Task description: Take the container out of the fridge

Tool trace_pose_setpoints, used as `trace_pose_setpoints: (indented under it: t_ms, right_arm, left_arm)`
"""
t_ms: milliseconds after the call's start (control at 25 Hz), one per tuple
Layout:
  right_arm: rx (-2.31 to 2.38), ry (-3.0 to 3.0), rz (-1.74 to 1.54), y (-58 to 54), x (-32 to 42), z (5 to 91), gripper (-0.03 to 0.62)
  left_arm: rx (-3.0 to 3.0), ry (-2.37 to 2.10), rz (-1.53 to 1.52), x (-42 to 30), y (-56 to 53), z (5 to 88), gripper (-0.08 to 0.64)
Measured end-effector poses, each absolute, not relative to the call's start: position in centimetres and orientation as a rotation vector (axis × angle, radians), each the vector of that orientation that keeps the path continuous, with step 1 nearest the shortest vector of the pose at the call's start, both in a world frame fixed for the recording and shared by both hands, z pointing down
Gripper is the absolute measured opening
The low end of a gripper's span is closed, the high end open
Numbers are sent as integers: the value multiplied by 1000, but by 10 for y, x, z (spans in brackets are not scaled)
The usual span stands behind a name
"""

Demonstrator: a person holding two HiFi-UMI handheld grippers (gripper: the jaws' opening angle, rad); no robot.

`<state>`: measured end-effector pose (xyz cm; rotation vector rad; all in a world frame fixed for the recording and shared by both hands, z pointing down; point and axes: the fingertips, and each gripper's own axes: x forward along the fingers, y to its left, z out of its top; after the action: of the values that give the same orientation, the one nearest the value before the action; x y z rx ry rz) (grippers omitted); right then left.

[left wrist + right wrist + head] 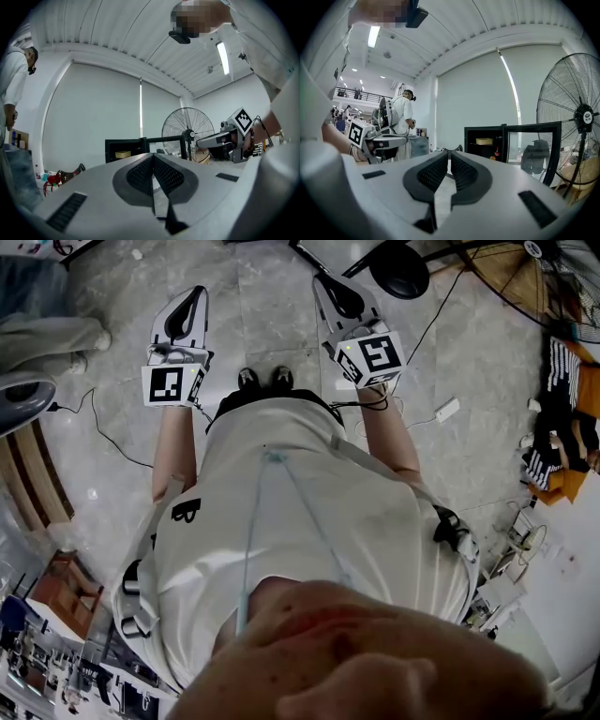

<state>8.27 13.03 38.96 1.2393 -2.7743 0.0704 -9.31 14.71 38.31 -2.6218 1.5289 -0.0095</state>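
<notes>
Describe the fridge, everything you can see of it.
The fridge is a small black cabinet, seen across the room, left of a fan. Its glass-paned door stands swung open to the right. High inside sits a pale yellow container; lower down, a small bottle. Its base is hidden.
</notes>
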Motion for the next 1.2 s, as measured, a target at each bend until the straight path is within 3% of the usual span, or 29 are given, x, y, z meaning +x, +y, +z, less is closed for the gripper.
trace_pose_setpoints:
  t_ms: [360,520,880,1200]
  right_arm:
    - [1229,-2780,89,129,83,394,24]
    - [1225,-2779,106,128,82,392,115]
    - [1200,-2784,121,127,78,394,164]
    - [1172,-2807,192,130,76,403,261]
  left_arm:
    - [-2633,1532,13,-91,144,385,9]
    - [-2643,1535,22,-92,143,383,9]
    - [-2646,1533,27,-93,142,383,9]
    - [-2670,1540,37,-92,143,391,9]
